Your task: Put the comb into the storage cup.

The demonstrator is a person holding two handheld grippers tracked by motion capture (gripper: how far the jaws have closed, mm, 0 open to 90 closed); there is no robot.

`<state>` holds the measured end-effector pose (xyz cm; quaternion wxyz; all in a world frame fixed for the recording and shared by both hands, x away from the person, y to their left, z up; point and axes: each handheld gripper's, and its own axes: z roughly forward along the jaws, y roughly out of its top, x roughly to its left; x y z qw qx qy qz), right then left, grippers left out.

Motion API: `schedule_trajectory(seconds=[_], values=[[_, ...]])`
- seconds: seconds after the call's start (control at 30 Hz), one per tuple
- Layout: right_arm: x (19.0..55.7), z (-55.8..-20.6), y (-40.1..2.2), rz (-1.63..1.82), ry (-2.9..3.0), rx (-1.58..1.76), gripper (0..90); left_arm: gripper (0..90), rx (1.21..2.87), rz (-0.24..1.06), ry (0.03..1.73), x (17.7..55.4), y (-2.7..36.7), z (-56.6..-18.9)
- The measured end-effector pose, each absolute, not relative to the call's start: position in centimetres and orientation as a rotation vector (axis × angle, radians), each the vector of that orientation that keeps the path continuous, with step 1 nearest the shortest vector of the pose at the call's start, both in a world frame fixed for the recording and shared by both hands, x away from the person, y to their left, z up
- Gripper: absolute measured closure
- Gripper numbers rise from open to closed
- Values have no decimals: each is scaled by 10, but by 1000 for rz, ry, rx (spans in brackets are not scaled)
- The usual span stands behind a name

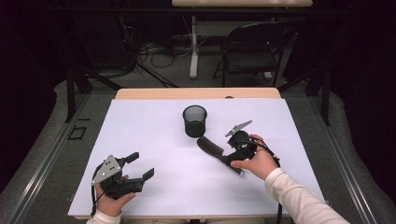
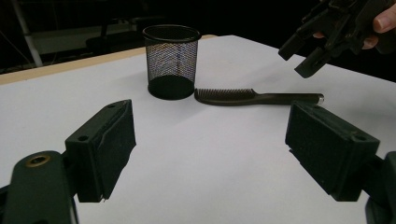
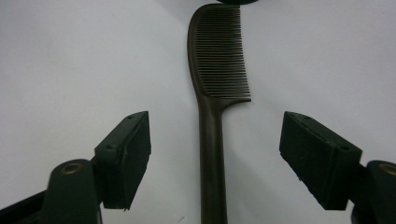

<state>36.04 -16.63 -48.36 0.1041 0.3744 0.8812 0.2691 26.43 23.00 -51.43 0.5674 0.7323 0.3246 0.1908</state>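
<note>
Your right gripper [image 3: 215,154] had its jaws spread wide apart, and the handle of the dark comb [image 3: 212,140] ran straight up between them in the right gripper view, touched by neither pad; the comb lay flat on the white table cover [image 3: 70,56], its toothed end pointing away from you, teeth facing the right of that view. From the high view, your right hand [image 1: 257,161] held that gripper [image 1: 232,156] over the comb's handle end, tilted down toward the sheet, with the comb [image 1: 211,147] stretching out from it toward the black mesh cup [image 1: 194,120]. The cup stood upright near the middle of the table, and the comb's toothed end lay just beside its base. In the left gripper view the comb [image 2: 257,97] rested to the right of the cup [image 2: 171,60], with your right gripper [image 2: 317,51] hanging just above its handle tip. Your left gripper [image 1: 137,169] sat well apart from all this, near the front left of the sheet, held in your left hand [image 1: 112,200]; its jaws also stood wide open with nothing between them, pointing toward the cup.
</note>
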Motion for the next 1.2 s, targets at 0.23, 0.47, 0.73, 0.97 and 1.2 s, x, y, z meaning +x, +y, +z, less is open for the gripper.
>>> schedule_trajectory(seconds=[0.23,0.47,0.73,0.97,1.2], values=[[365,-484,-162,745,2629,1096,340,161,1723,454,765,263,230,-514],[371,-484,-161,697,2650,1114,342,161,1727,455,763,263,230,-514],[377,-485,-154,643,2681,1110,341,161,1726,454,763,263,230,-514],[385,-486,-148,585,2709,1109,361,161,1727,452,762,263,230,-514],[392,-491,-143,535,2748,1121,378,161,1725,450,763,263,230,-514]])
